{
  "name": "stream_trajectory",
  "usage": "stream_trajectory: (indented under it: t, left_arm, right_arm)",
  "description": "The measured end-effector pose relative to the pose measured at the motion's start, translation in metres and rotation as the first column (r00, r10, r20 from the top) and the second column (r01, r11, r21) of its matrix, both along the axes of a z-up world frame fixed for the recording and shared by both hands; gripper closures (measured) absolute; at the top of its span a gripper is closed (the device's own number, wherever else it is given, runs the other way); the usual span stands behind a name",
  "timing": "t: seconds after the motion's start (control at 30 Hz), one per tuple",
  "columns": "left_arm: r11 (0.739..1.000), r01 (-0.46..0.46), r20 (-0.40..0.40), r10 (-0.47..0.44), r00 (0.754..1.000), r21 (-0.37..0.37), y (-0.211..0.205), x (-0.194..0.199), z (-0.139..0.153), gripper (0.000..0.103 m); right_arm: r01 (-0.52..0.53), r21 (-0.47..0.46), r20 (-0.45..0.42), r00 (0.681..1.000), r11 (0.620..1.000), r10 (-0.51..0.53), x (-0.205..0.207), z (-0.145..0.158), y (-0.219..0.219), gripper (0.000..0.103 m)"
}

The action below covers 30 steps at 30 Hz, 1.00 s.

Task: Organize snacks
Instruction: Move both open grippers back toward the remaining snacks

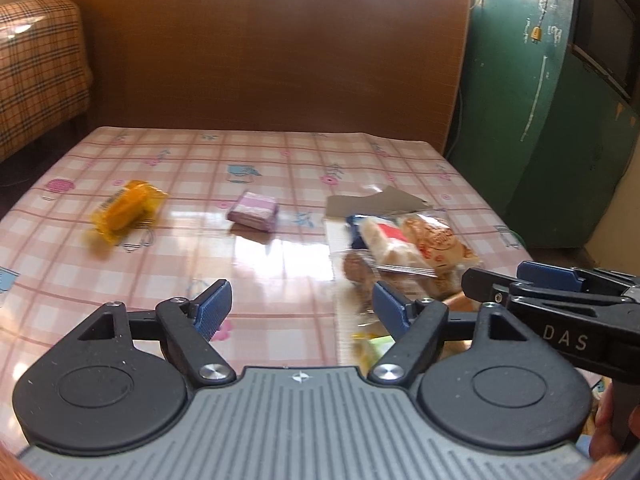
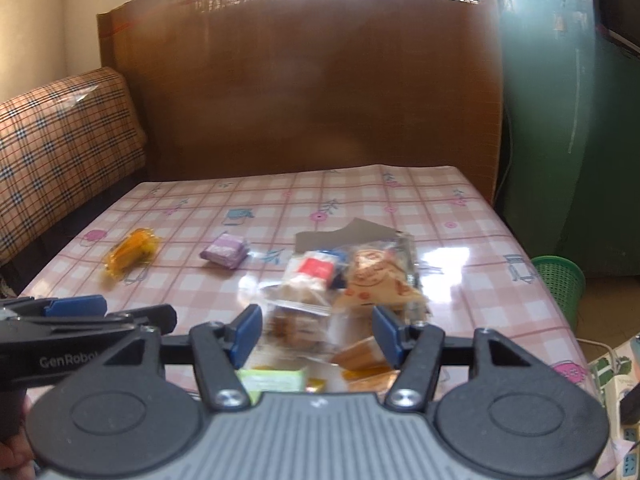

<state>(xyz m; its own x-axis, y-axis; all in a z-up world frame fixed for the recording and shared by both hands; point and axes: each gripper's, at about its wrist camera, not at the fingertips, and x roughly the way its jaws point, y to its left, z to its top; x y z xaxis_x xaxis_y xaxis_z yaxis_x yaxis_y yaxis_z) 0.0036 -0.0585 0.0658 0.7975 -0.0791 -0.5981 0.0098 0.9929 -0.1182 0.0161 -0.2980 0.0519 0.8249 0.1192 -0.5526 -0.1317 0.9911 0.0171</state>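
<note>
From the left wrist camera, the left gripper hangs over the pink checked tablecloth with its blue pads spread wide and nothing between them. Ahead and to the left lies a yellow snack packet, and near it toward the middle sits a small purple packet, the two well apart. To the right, a heap of clear-wrapped snacks rests on the cloth (blurred, so single wrappers are hard to tell), partly on a grey card. The right gripper enters from the right edge, just beside the heap.

From the right wrist camera, the right gripper stands with its pads apart above the near end of the snack heap, pinching nothing. A pale green packet and an orange one lie just below its fingers. A green basket stands off the table's right side.
</note>
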Motion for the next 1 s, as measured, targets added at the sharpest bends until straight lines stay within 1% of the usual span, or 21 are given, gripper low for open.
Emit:
stream_trajectory:
  t: [0.2, 0.47, 0.7, 0.83, 1.0]
  left_arm:
    - [0.999, -0.039, 0.004, 0.039, 0.999, 0.013, 0.019, -0.001, 0.002, 0.004]
    - [0.996, -0.091, 0.001, 0.091, 0.996, 0.012, 0.048, -0.004, 0.002, 0.004]
    - [0.992, -0.126, -0.002, 0.126, 0.992, -0.003, 0.077, 0.005, -0.004, 0.004]
    - [0.990, -0.139, -0.001, 0.139, 0.990, 0.004, 0.085, 0.012, -0.008, 0.004]
    - [0.988, -0.157, -0.002, 0.157, 0.988, 0.007, 0.096, 0.026, -0.014, 0.004]
  right_arm:
    - [-0.039, -0.005, -0.002, 0.999, 0.999, 0.039, 0.004, -0.001, 0.027, 0.039]
    - [-0.069, 0.001, -0.015, 0.998, 0.998, 0.069, 0.015, -0.006, 0.057, 0.039]
    - [-0.093, 0.005, -0.034, 0.995, 0.996, 0.093, 0.022, -0.011, 0.076, 0.039]
    - [-0.105, 0.004, -0.038, 0.994, 0.994, 0.105, 0.026, -0.013, 0.088, 0.039]
    - [-0.110, 0.027, -0.049, 0.993, 0.994, 0.111, 0.035, -0.016, 0.099, 0.039]
